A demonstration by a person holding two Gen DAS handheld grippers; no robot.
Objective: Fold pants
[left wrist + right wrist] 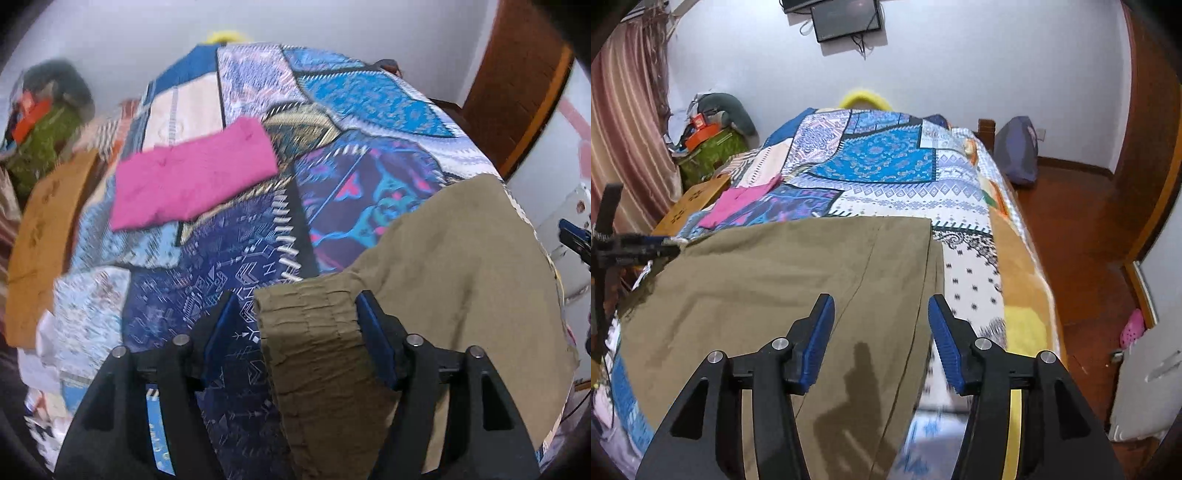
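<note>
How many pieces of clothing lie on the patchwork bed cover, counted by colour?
Olive-green cotton pants: 1
Pink folded garment: 1
Total: 2

Both grippers, left and right, hang above the olive pants with jaws open.
</note>
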